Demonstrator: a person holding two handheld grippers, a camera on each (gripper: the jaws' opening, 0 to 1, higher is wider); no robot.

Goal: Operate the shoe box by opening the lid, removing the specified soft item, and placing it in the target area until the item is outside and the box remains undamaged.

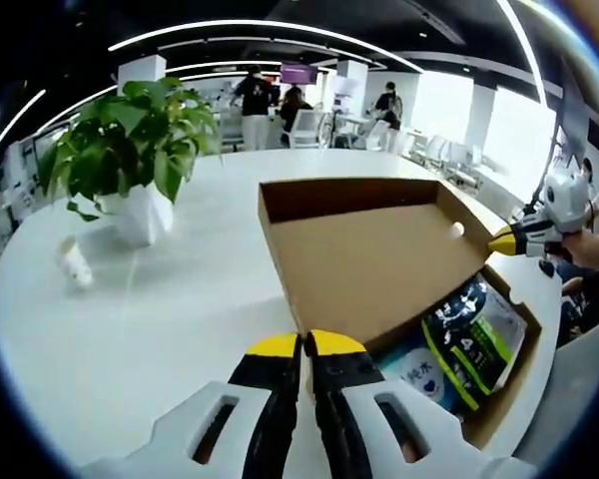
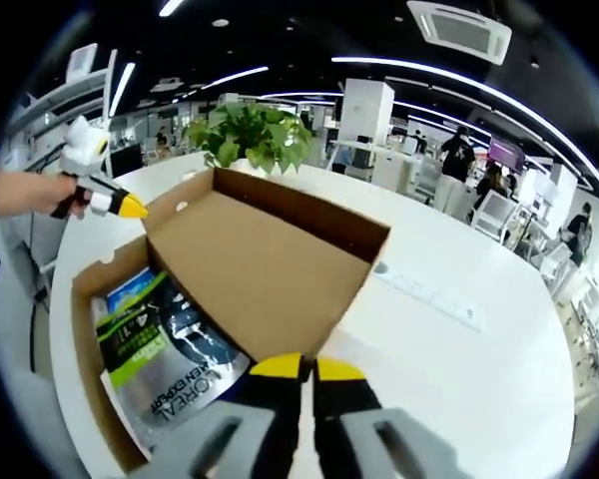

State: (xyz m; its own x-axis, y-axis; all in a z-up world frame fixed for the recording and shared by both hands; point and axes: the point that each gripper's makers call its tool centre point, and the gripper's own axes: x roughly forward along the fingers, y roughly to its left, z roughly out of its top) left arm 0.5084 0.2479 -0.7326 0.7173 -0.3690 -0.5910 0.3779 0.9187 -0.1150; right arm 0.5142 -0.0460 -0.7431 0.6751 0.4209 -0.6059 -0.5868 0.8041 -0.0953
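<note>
Shoe box (image 1: 499,399) on the white table (image 1: 160,319), lid (image 1: 369,259) raised and pinched at opposite edges by both claws. The left claw (image 1: 306,349) and right claw (image 2: 306,371) each have jaws narrow, closed on the lid rim. The soft packets (image 2: 165,344) lie inside the box, at 10 o'clock from the right claw and 3 o'clock from the left; neither claw is judged clearly nearer.

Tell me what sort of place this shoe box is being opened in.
Most likely an open-plan office or shared workspace. The shoe box sits on a large white table beside a potted plant, with long strip lights overhead and people among desks and chairs in the background.
</note>
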